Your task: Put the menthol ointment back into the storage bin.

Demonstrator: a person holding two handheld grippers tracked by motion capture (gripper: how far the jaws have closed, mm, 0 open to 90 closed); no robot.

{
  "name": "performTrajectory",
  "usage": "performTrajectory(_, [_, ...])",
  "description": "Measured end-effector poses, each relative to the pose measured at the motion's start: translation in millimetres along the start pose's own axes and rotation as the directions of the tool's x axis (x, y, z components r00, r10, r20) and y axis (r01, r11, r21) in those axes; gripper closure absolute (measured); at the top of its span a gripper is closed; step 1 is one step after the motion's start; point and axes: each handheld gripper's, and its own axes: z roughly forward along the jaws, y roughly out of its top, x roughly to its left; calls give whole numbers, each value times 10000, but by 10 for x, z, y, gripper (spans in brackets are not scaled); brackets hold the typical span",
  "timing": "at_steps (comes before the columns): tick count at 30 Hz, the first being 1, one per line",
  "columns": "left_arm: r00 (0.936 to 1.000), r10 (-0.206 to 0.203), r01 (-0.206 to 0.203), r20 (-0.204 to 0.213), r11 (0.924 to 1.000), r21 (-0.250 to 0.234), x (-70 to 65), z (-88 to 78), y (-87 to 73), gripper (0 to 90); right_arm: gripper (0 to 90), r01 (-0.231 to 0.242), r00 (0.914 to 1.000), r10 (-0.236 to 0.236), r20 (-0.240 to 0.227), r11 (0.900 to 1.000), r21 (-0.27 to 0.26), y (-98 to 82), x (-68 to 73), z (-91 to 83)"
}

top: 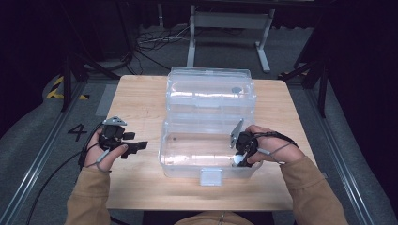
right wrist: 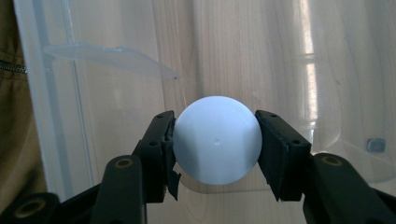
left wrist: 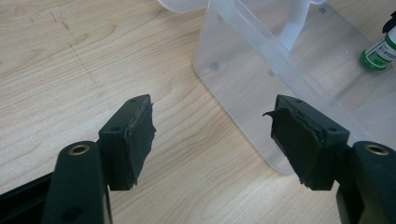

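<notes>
One clear plastic box point(top: 209, 154) with one open lid point(top: 211, 89) is seen on one tabletop point(top: 136, 98). One white round cap point(right wrist: 217, 140) and one green-labelled bottle point(left wrist: 380, 53) are counted. Two claws are counted: one at nine o'clock point(top: 141, 145), one at three o'clock point(top: 240, 159).

Overhead light is brightening the table point(top: 141, 93) while the surroundings are staying dark. Glare is streaking across the clear box point(top: 211, 93) walls. The high view is looking soft and grainy; both gripper views are rendering sharper, shadows faint.
</notes>
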Motion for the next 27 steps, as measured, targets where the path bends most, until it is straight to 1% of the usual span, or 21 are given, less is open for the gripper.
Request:
performTrajectory(6, [10000, -1, 1, 13, 10000, -2, 2, -1, -1, 305, 500, 13, 9999, -13, -172, 10000, 3, -4, -13, 6])
performTrajectory(12, [10000, -3, 3, 15, 10000, 0, 3, -1, -1, 306, 499, -104, 9996, 104, -274, 9999, -7, -9, -20, 13])
performTrajectory(19, [10000, -36, 36, 13, 10000, -1, 2, 7, -3, 306, 495, -212, 9993, 212, -297, 9998, 3, -12, -23, 15])
performTrajectory(27, [10000, 1, -1, 62, 10000, 9, -4, 11, 0, 305, 486, -195, 9995, 194, -245, 9998, -38, -16, -19, 7])
